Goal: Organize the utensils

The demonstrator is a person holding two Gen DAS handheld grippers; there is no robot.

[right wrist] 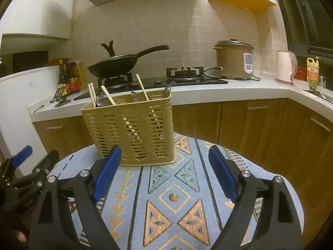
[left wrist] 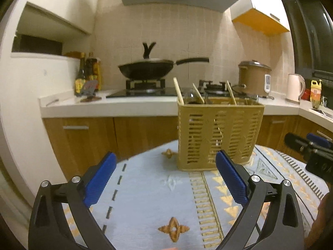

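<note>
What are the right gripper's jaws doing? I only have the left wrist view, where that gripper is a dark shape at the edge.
Observer: The right gripper is open, its jaws wide apart with nothing between them, above the patterned cloth.
Operator: I count three chopsticks in the basket. Is that right?
Observer: The right wrist view shows four chopsticks in the basket: a pair at its left corner and two singles.
Operator: Is the burner behind the basket in use?
Observer: No, that burner is bare, with no pot on it.
</note>
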